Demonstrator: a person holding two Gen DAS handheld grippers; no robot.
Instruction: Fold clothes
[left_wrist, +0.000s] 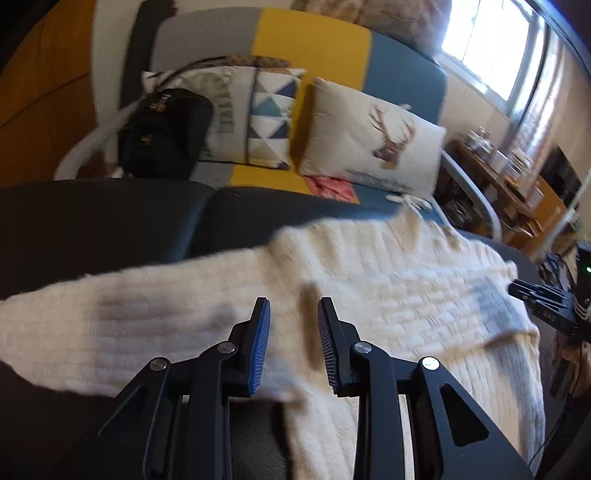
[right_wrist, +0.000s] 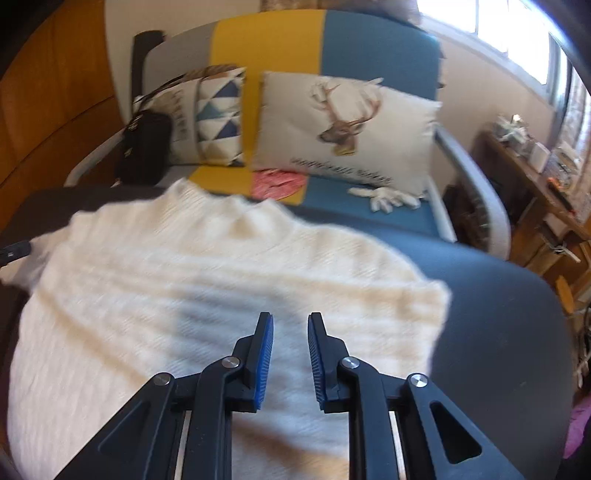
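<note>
The left gripper (left_wrist: 293, 314) has its jaws parted by a moderate gap with nothing between them; its blue ribbed pads (left_wrist: 260, 347) hang over the cream knit sweater (left_wrist: 369, 280). Whether the tips touch the wool cannot be told. The right gripper (right_wrist: 290, 328) stands the same way, jaws apart and empty, above the sweater's body (right_wrist: 184, 288) near its right edge.

The sweater lies spread on a dark padded surface (left_wrist: 110, 221). In the left wrist view one sleeve (left_wrist: 92, 325) stretches out to the left, and the body runs off to the right, where the other gripper shows as a black frame (left_wrist: 546, 306) at the garment's far edge. In the right wrist view the neckline points away from the camera, toward the sofa.

Beyond the surface stands a sofa (right_wrist: 369, 48) with grey, yellow and blue panels. On it rest a deer-print cushion (right_wrist: 343, 125), a triangle-patterned cushion (right_wrist: 218, 118) and a black bag (right_wrist: 146, 147). A red patterned cloth (right_wrist: 279, 182) and a white glove (right_wrist: 388, 197) lie on the seat. A cluttered wooden shelf (right_wrist: 535, 177) stands to the right under a bright window (right_wrist: 509, 26).
</note>
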